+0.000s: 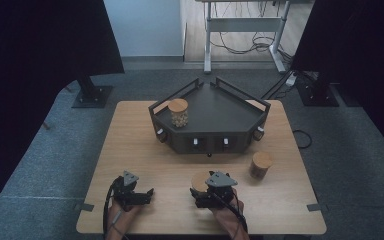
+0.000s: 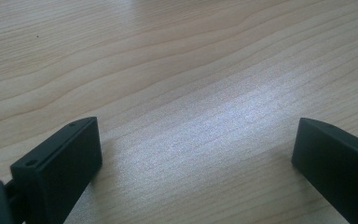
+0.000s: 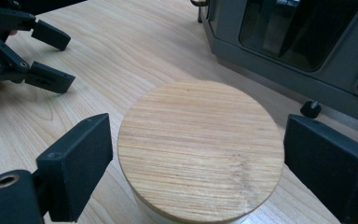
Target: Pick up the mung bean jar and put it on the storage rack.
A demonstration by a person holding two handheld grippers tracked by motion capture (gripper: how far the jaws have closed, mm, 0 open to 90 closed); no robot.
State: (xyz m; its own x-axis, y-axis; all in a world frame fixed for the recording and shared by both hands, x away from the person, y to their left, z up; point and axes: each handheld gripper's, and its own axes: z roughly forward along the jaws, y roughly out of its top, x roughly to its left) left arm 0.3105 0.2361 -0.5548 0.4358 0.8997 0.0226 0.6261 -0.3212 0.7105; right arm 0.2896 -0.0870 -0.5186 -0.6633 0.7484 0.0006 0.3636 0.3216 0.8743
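Note:
A glass jar with a round wooden lid (image 3: 200,149) stands on the table between the jaws of my right gripper (image 3: 196,128). The jaws are open, with a narrow gap on each side of the lid. From above, that lid (image 1: 198,180) peeks out at the left of the right gripper (image 1: 201,188). My left gripper (image 1: 147,196) rests low near the table's front left, open, with bare wood between its jaws (image 2: 196,135). The right gripper view also catches the left gripper (image 3: 37,56) at its upper left.
A dark angular tray (image 1: 220,112) with knobs on its front sits at the table's back centre and holds a jar of pale contents (image 1: 178,112). Another wooden-lidded jar (image 1: 261,165) stands right of my right gripper. The tray's front wall (image 3: 279,56) is close behind the jar.

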